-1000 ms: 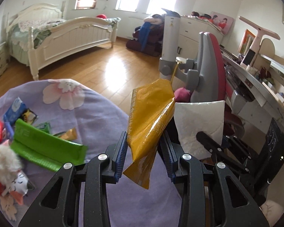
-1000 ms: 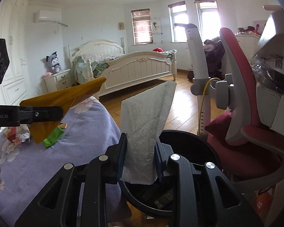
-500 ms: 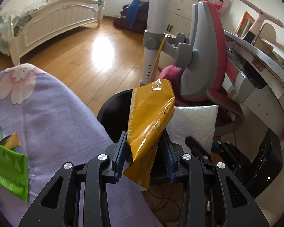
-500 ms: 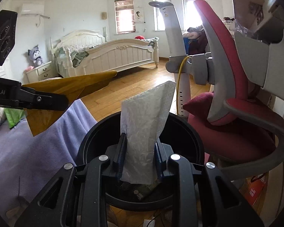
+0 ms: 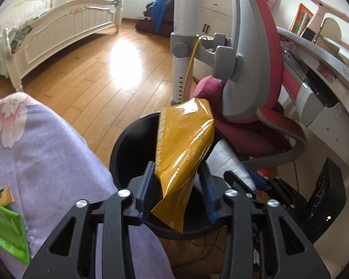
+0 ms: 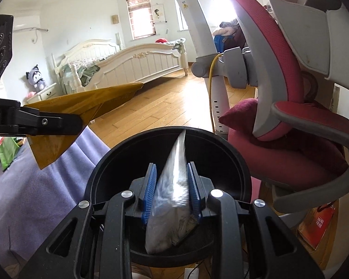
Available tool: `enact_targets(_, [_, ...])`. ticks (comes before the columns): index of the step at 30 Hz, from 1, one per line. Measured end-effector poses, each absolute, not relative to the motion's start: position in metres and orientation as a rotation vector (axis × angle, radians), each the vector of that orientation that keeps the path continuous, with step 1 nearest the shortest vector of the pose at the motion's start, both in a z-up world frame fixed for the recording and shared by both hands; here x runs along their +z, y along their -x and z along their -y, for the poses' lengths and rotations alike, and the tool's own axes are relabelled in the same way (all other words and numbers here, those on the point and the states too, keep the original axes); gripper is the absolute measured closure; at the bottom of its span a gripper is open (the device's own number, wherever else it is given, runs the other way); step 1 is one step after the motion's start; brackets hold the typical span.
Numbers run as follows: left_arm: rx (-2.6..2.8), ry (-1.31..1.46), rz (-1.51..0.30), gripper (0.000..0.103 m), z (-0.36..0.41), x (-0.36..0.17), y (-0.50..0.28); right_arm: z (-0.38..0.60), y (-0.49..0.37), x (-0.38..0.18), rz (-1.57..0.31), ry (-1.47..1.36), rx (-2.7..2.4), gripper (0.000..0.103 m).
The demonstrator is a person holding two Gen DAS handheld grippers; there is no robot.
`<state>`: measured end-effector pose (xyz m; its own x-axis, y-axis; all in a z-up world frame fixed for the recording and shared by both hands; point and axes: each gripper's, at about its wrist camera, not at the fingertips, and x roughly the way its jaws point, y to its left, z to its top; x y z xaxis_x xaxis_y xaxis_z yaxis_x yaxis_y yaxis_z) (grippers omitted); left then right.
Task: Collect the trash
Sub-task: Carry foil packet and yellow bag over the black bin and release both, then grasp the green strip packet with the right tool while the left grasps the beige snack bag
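My left gripper (image 5: 178, 191) holds a yellow snack wrapper (image 5: 183, 148) over the black round bin (image 5: 125, 144); its jaws look wider than before, with the wrapper touching the left pad. The wrapper also shows in the right wrist view (image 6: 81, 107). My right gripper (image 6: 171, 193) is over the bin (image 6: 232, 155), jaws parted, and a white tissue (image 6: 172, 200) hangs blurred between them, seemingly dropping. The tissue shows beside the left gripper (image 5: 228, 160).
A purple flowered bedcover (image 5: 41, 153) lies left of the bin with a green wrapper (image 5: 4, 230) on it. A red and grey chair (image 5: 251, 81) and a white pillar fan (image 5: 183, 46) stand behind the bin. A desk (image 5: 325, 69) is at right.
Both grippers moved down over the bin. The right jaws opened and the tissue slipped down, blurred. The left jaws widened around the yellow wrapper.
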<state>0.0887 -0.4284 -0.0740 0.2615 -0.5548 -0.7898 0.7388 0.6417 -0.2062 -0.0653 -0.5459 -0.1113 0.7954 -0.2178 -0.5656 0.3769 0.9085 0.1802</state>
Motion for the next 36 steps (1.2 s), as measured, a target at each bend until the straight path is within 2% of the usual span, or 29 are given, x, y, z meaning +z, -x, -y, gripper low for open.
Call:
enact_targets(1, [-0.868,-0.234,-0.957,0.035,0.431,-0.072,-0.089,0.548,0.064,-0.111,-0.572,-0.302,-0.321,0.072])
enact_targets(3, [-0.857,-0.233,-0.913,0.021,0.428,-0.064,-0.087,0.552,0.063,-0.110,-0.579,-0.314,-0.331,0.063])
enact_targets(10, [-0.849,-0.193,-0.875,0.020,0.404,-0.047,-0.083,0.542,0.070,-0.100,-0.566,-0.312,-0.318,0.061])
enact_targets(14, [-0.815,-0.167,-0.852,0.020,0.379,-0.039,-0.078,0.531,0.073,-0.090,-0.535,-0.299,-0.290,0.047])
enact_targets(19, [-0.741,-0.120,-0.786,0.020,0.331,-0.020,-0.077,0.509,0.067,-0.074,-0.521,-0.259,-0.233,0.047])
enact_targets(28, [-0.415,-0.024,-0.576,0.020,0.184,0.021,-0.077,0.450,0.043,-0.034,-0.493,-0.173,-0.070,0.047])
enact_targets(36, [-0.109,0.061,-0.587,0.020,0.036,0.019,-0.100,0.377,0.002,-0.008,-0.551,-0.050,0.166,0.047])
